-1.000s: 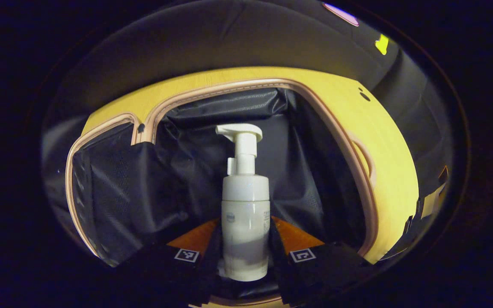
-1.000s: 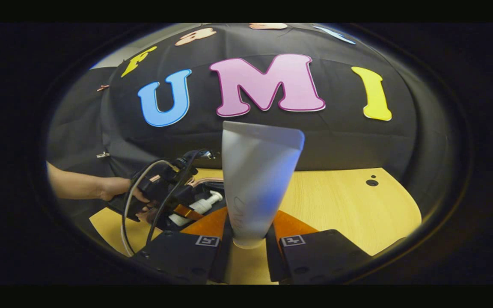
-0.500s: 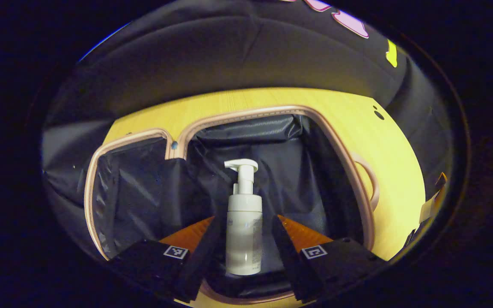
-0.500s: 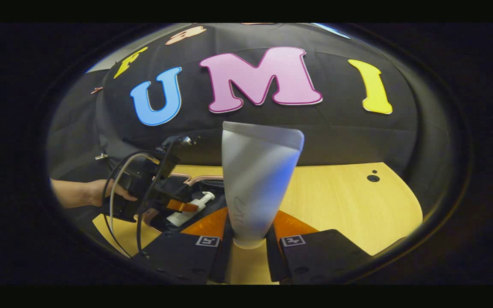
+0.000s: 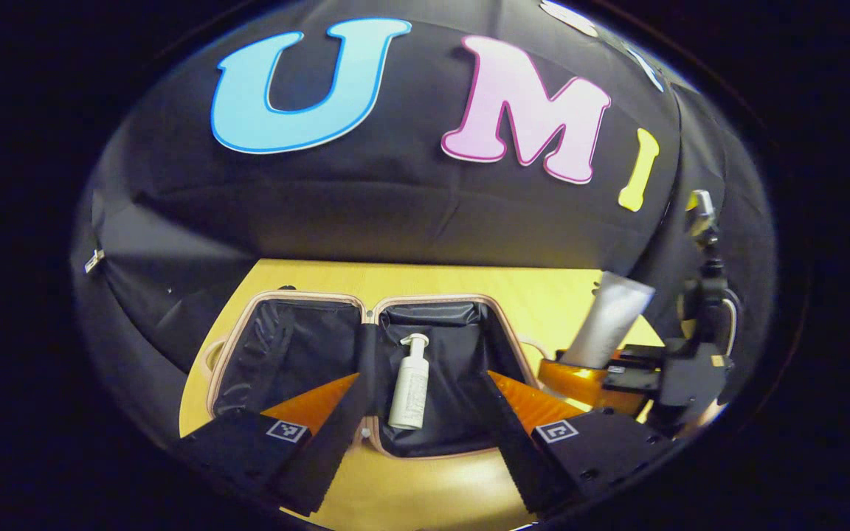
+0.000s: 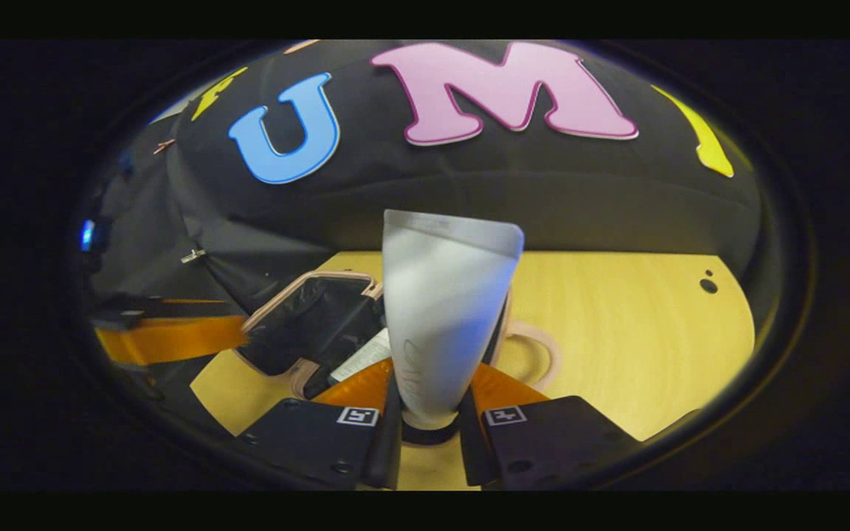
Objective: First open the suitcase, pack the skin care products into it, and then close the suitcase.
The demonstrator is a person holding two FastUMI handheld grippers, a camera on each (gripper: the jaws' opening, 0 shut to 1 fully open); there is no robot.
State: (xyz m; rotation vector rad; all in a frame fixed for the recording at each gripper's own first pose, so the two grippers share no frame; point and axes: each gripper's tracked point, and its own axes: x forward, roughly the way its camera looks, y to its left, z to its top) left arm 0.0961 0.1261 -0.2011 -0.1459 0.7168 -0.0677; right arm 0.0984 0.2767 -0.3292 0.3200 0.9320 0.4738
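Black lining covers both halves of the suitcase [image 5: 299, 354], which lies open flat on the desk [image 5: 425, 487], so I judge the first step as done. One skin care product, the pump bottle [image 5: 410, 383], lies already inside the half nearer to the handle, with its pump head pointing to the far rim. The left tongs [image 5: 425, 428] are spread wide and hold nothing; they hang above the near edge of the suitcase, apart from the bottle. The right tongs [image 6: 429, 413] pinch the tube [image 6: 447, 317] at its narrow cap end, both fingers pressing on it, and the flat crimped end stands upward. In the left gripper view the tube [image 5: 606, 321] and the right tongs [image 5: 595, 372] show just beside the right side of the suitcase, over the desk, not yet above the lining. In the right gripper view the open suitcase [image 6: 307, 324] lies behind and to the left of the tube, and its handle [image 6: 536, 354] is on the right. As I judge it, the packing is about half done: the tube must go in beside the bottle. I cannot tell if more products wait somewhere. After that the lid half must be folded over and the suitcase closed.
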